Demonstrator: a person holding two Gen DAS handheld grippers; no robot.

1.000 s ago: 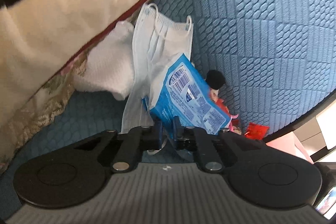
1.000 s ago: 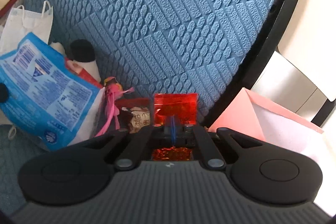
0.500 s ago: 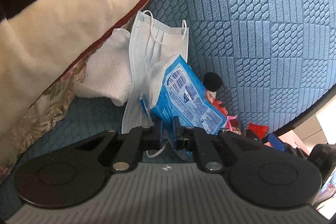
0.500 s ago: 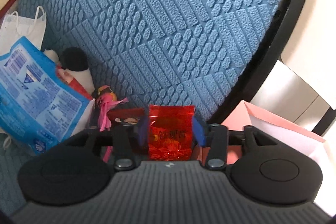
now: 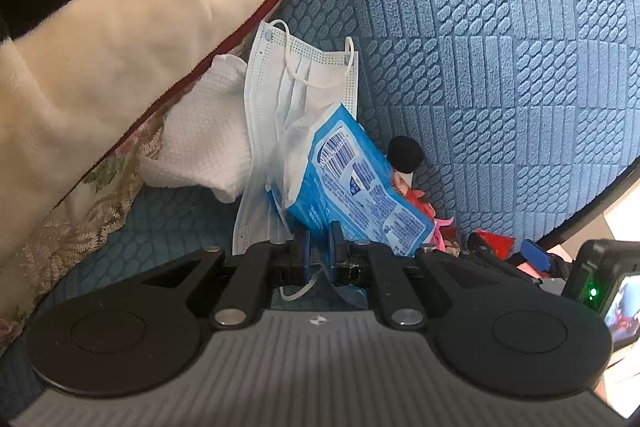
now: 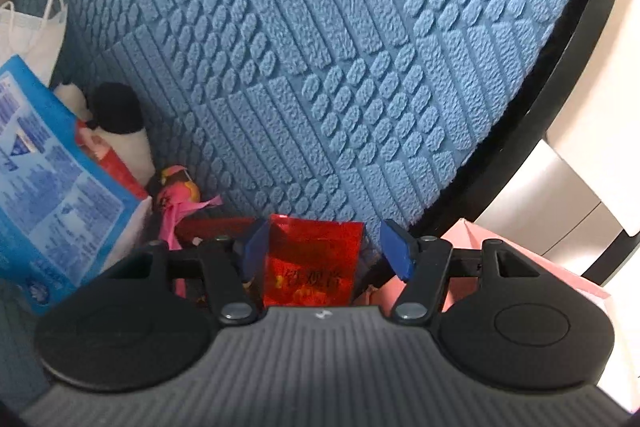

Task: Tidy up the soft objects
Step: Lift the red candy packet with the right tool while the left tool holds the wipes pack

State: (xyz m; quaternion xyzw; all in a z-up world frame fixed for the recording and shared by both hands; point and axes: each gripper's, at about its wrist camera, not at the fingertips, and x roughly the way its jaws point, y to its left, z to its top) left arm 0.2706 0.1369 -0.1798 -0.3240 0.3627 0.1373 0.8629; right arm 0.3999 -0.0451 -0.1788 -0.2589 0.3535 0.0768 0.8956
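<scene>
Left gripper [image 5: 319, 247] fingers pinch the blue wipes pack [image 5: 352, 187] corner; pack leans on the face mask [image 5: 288, 99] against the blue cushion [image 5: 500, 47]. Right gripper [image 6: 326, 251] fingers just opened, spread either side of the red packet [image 6: 314, 259], pads clear.

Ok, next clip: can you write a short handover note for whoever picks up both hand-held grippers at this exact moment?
Left hand-held gripper: shut on the lower edge of the blue wipes pack, which leans against the face mask.
Right hand-held gripper: jaws have just been opening; the red packet sits between them, and the pads stand clear of it.
Layout: white cloth, mask, wipes pack, a black-and-white plush toy and a pink toy are lined up along the blue chair back.
Done: red packet set at the row's end.
Left: release the wipes pack, back both grippers out.
</scene>
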